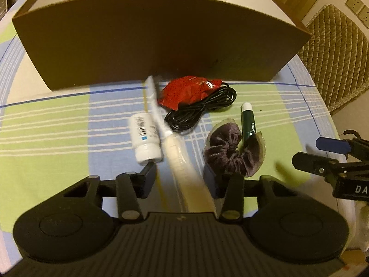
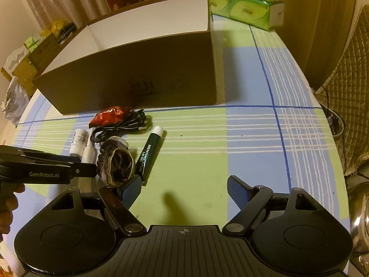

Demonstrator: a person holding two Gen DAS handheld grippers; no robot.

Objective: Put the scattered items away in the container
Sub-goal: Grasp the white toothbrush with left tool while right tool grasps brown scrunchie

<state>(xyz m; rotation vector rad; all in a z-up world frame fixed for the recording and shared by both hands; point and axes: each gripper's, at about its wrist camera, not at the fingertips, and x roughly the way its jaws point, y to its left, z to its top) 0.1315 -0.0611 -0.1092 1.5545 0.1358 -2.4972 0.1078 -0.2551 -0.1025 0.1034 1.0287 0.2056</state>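
Note:
A brown cardboard box (image 1: 150,43) with a white inside stands at the back of the table, also in the right wrist view (image 2: 138,73). In front of it lie a red snack packet (image 1: 186,90), a coiled black cable (image 1: 203,110), a white bottle (image 1: 145,136), a wrapped white toothbrush (image 1: 175,150), a purple scrunchie (image 1: 233,150) and a green lip gel tube (image 1: 249,122). My left gripper (image 1: 182,180) is open, its jaws on either side of the toothbrush handle. My right gripper (image 2: 184,191) is open and empty, to the right of the scrunchie (image 2: 117,164) and tube (image 2: 150,152).
The table has a green, blue and white checked cloth (image 2: 242,138). Green tissue packs (image 2: 242,2) stand behind the box at the right. A quilted chair (image 1: 334,53) is off the table's right edge. Boxes and clutter (image 2: 34,50) are at the far left.

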